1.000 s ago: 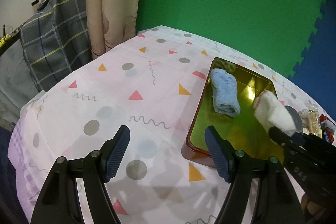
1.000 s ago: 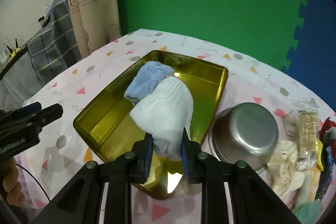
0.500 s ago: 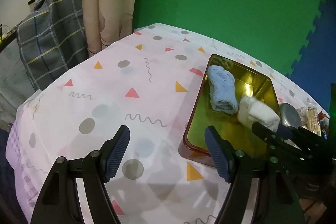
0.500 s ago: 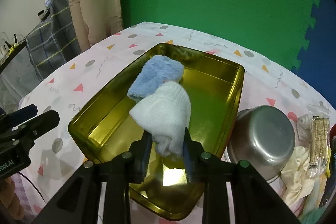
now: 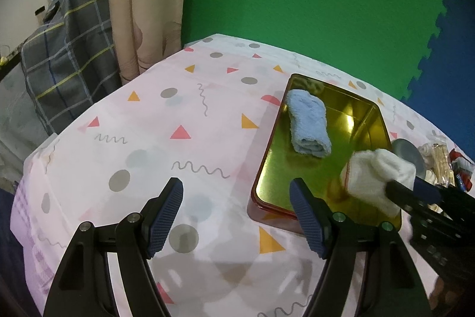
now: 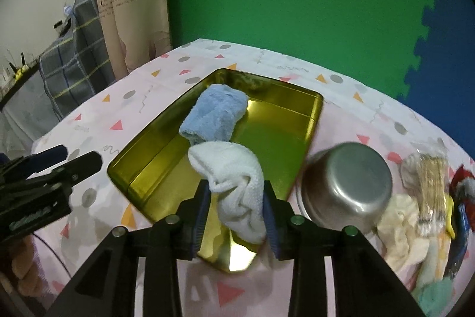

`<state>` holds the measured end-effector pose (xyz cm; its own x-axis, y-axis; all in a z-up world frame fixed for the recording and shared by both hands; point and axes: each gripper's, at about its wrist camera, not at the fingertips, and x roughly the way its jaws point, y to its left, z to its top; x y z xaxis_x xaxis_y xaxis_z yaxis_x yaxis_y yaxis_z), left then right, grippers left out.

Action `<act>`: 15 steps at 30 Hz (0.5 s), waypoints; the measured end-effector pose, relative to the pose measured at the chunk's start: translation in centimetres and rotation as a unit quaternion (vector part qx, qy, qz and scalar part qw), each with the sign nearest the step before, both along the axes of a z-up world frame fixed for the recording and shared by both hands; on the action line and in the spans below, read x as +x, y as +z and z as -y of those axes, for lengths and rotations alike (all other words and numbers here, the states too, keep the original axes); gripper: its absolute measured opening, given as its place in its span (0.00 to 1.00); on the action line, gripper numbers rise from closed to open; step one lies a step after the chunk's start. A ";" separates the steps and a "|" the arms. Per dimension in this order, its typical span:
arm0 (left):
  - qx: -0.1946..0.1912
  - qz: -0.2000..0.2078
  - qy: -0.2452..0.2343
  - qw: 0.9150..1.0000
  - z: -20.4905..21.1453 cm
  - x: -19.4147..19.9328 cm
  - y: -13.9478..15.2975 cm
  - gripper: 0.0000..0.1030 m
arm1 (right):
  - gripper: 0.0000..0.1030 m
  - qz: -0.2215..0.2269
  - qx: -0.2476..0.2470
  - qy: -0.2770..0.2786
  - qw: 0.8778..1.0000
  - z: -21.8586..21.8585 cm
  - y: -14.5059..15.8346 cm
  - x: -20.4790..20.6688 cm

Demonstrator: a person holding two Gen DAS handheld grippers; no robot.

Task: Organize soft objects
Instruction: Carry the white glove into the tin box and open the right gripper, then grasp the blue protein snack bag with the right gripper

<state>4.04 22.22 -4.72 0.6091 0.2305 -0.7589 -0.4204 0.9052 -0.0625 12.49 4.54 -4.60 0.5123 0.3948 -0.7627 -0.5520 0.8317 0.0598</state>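
My right gripper (image 6: 236, 205) has loosened since 0.5 s ago: the 2 blue pads (image 6: 268, 213) now stand noticeably farther apart, and the white cloth (image 6: 237, 186) sits slumped between them, bunched and sagging where it was pinched tight before. I cannot tell whether the pads still touch its sides or have just let go. The cloth droops over the near end of the gold tray (image 6: 314, 121), lower and more crumpled than in the earlier frame. Just ahead of it, farther from my fingers, the rolled blue towel (image 6: 215, 116) lies in the tray where it lay before, its near end almost meeting the white cloth. Off to the right of the pads, the steel bowl (image 6: 347, 180) sits beside the tray, and beyond that a heap of wrappers and rags (image 6: 427, 198).

My left gripper (image 5: 236, 213) hangs over the patterned tablecloth (image 5: 178, 109) with its 2 fingers spread wide and nothing between them, the same as 0.5 s ago. From this side the tray (image 5: 268, 150) lies ahead and to the right of the fingers, the blue towel (image 5: 308, 124) along its far left part, and the white cloth (image 5: 374, 177) at its near right, with the right gripper (image 5: 412, 193) behind it. The cloth looks closer to this camera than before.
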 end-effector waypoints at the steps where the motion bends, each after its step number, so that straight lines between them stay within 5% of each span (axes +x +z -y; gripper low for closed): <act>1: 0.000 0.000 -0.002 1.000 0.1 0.0 0.0 0.69 | 0.33 0.002 0.001 -0.004 1.000 0.6 0.2 -0.3; 15: 0.015 0.007 -0.027 1.000 1.9 0.0 0.4 0.70 | 0.33 0.037 0.024 -0.063 0.997 10.9 3.2 -2.8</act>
